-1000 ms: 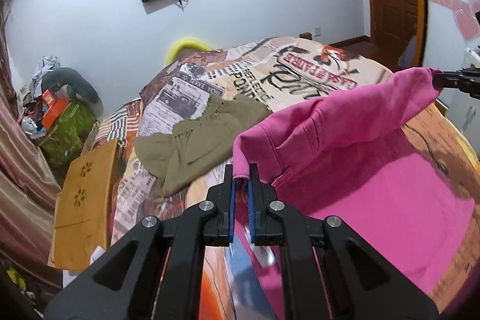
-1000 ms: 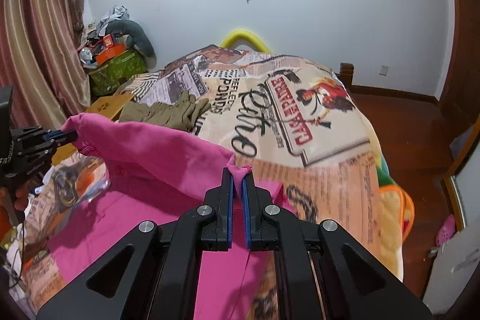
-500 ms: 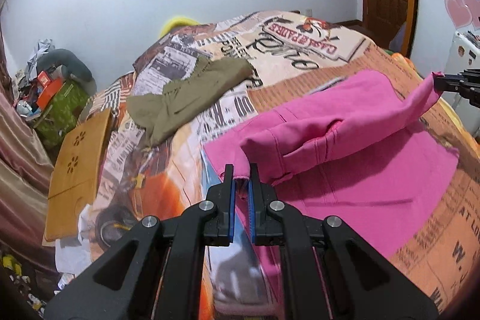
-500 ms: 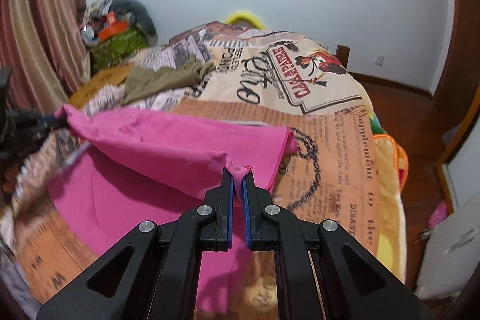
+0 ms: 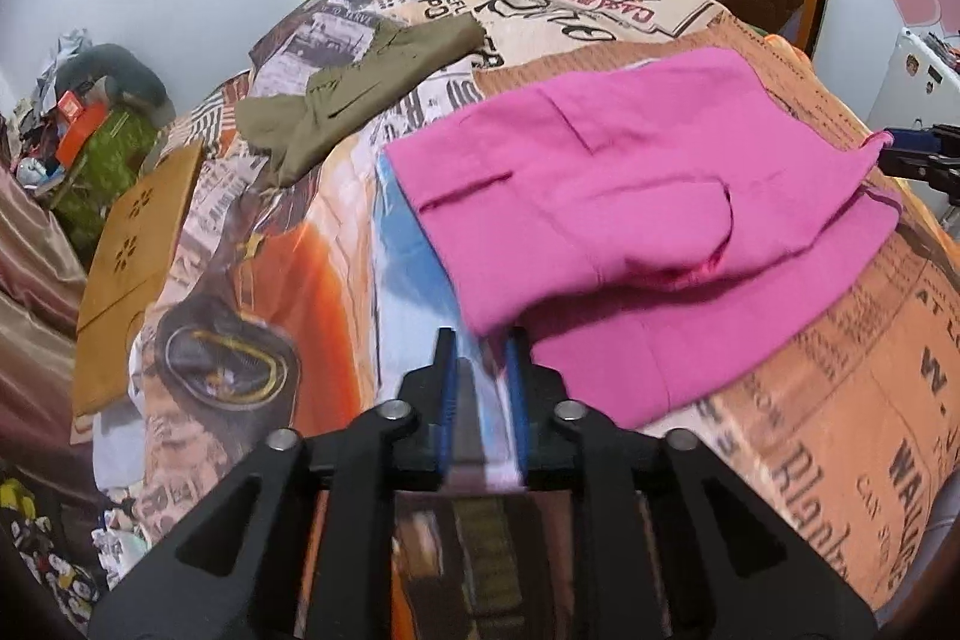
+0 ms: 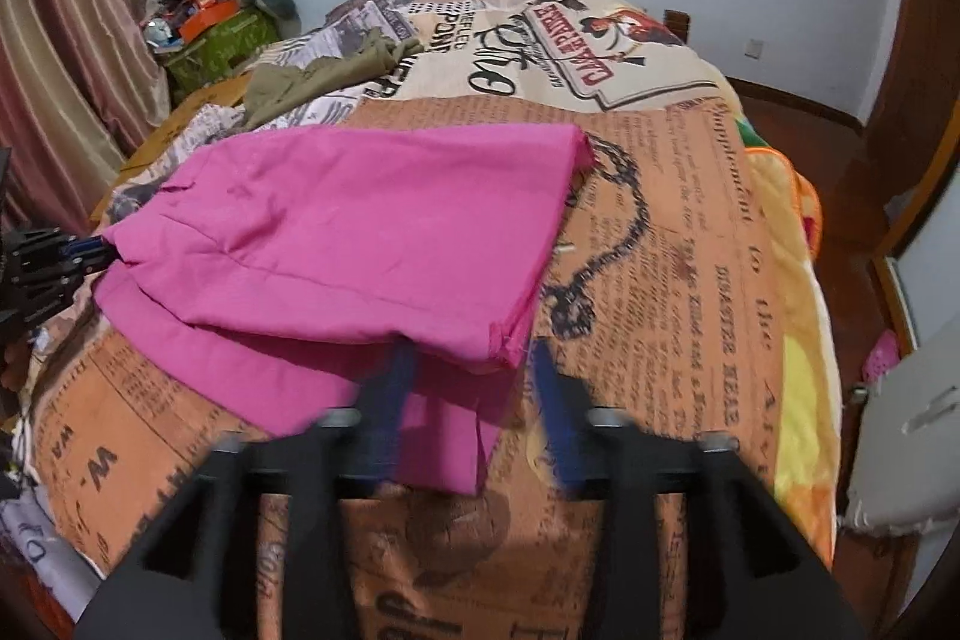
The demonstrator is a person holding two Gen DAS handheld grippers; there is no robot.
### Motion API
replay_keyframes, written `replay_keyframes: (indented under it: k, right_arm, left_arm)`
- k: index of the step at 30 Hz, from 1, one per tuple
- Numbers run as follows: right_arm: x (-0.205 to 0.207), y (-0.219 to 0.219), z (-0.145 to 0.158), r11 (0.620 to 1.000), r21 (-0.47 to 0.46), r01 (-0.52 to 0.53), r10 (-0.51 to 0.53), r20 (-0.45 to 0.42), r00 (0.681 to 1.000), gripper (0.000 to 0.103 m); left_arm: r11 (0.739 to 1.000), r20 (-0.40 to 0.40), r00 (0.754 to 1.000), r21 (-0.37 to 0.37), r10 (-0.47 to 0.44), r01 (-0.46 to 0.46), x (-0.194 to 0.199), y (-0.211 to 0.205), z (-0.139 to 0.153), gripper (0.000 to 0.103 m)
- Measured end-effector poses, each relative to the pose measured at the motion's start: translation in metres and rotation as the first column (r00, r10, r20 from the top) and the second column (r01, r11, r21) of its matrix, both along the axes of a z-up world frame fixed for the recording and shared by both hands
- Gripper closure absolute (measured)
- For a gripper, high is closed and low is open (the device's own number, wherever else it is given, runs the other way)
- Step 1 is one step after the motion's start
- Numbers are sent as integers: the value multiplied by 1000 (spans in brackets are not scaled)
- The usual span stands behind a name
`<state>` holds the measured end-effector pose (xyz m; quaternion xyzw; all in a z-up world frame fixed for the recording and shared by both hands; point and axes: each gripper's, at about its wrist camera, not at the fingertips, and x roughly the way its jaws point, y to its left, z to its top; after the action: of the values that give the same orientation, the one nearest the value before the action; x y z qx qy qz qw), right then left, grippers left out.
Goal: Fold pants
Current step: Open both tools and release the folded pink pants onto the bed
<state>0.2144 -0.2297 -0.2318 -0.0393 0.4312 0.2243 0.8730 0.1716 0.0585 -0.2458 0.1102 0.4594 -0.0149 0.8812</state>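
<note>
1. Two grippers over the bed: the left gripper has just been parting its jaws, the pink pants' corner loose at the tips.
2. The right gripper has also just been opening, folded pants edge lying free between its fingers.
3. Olive pants lie farther up.

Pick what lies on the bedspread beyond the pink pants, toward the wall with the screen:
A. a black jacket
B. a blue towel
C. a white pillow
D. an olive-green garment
D: past the folded pink pants, an olive-green garment lies crumpled on the printed bedspread, nearer the far wall; no towel, pillow or jacket shows there.
</note>
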Motion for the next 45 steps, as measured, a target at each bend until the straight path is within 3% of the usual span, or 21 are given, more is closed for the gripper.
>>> replay_keyframes:
  k: [2, 6, 8, 11, 14, 19, 23, 26, 30, 33, 37, 45]
  right_arm:
    - [-7, -1, 0, 1000, 5, -7, 7, 6, 1000, 48]
    - [-17, 3, 7, 1000, 5, -27, 27, 11, 1000, 48]
    - [-19, 7, 13, 999, 18, -40, 40, 19, 999, 48]
    - [-22, 16, 21, 997, 32, -66, 64, 39, 997, 48]
    - [-22, 28, 27, 994, 44, -99, 97, 50, 994, 48]
    - [-24, 49, 26, 986, 46, -160, 158, 42, 986, 48]
    - [-22, 61, 19, 982, 55, -181, 180, 30, 983, 48]
    - [-20, 66, 13, 980, 63, -187, 187, 8, 982, 48]
    - [-19, 73, 4, 976, 60, -209, 211, -19, 977, 48]
    - [-18, 78, -1, 973, 41, -227, 228, -34, 973, 48]
    - [-16, 81, -6, 972, 31, -235, 236, -50, 971, 48]
    - [-3, 100, -5, 963, -16, -271, 271, 4, 963, 50]
  left_arm:
    - [1000, 19, 1000, 18, 17, -17, -6, 2, 3, 63]
    - [999, 51, 998, 1, 34, -34, -12, 8, 19, 46]
    - [1000, 75, 997, -12, 14, -13, -13, 5, 30, 32]
    - [999, 128, 991, 6, -42, 42, -15, -11, 46, 19]
    - [993, 150, 982, 34, -117, 113, -12, -35, 52, 12]
    - [966, 104, 967, 140, -233, 217, -3, -76, 36, 11]
    - [936, 12, 950, 178, -312, 305, 7, -100, 12, 11]
    - [919, -24, 944, 220, -329, 326, 16, -108, -1, 11]
    - [932, -44, 948, 173, -316, 318, 31, -103, -1, 12]
    - [937, -48, 952, 168, -302, 305, 40, -101, 0, 34]
    - [950, -68, 952, 73, -298, 303, 48, -93, 6, 55]
    - [955, -59, 953, -2, -298, 298, 53, -89, 16, 56]
